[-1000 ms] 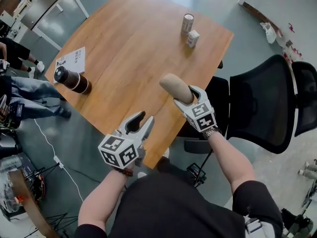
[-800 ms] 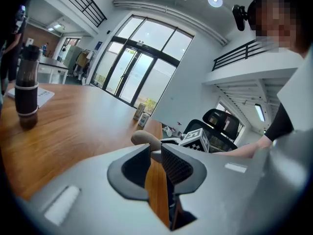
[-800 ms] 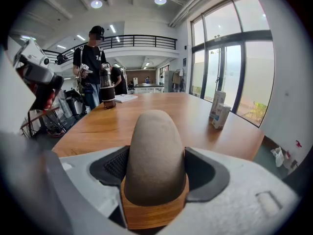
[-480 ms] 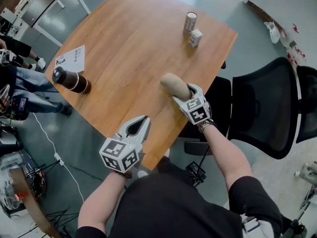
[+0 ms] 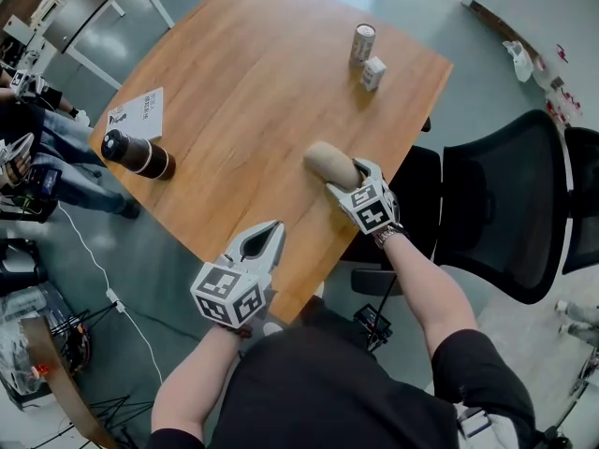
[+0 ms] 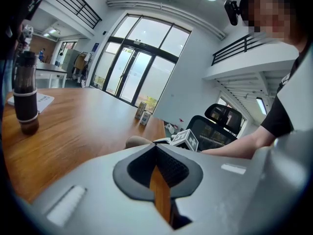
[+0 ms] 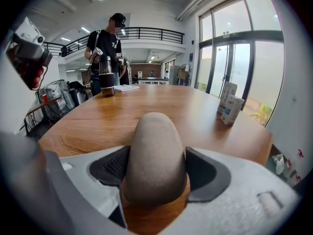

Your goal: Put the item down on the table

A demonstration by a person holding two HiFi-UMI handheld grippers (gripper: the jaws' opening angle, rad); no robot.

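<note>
Your left tongs [image 5: 265, 241] have just snapped together: a second ago the jaws stood apart, and now they are clenched on nothing, with only a sliver of wood showing through the seam in the left gripper view. They hang at the 6 o'clock edge of the tabletop [image 5: 253, 92], so that hand has, by my reading, stepped out of the job. Your right tongs [image 5: 344, 178] have barely shifted in that second and are still grasping the item [image 5: 328, 162], a smooth, tan, rounded thing that sticks out past the jaw tips toward 11 o'clock. It sits over the 4 o'clock part of the tabletop, close to the edge by the black chair [image 5: 496, 204]. The put-down is therefore not yet done; what remains looks like lowering it onto the wood and letting go, a little further in from the edge if you can. Both pads press on its sides in the right gripper view, but its underside is hidden in every view, so I cannot tell whether it already touches the wood or floats just above. Its back end is buried between the jaws, and what it is made of I cannot say. The dark bottle [image 5: 136, 152] at 8 o'clock and the can [image 5: 362, 42] and small carton [image 5: 373, 72] at 1 o'clock are well apart from it, their print too small to read.
</note>
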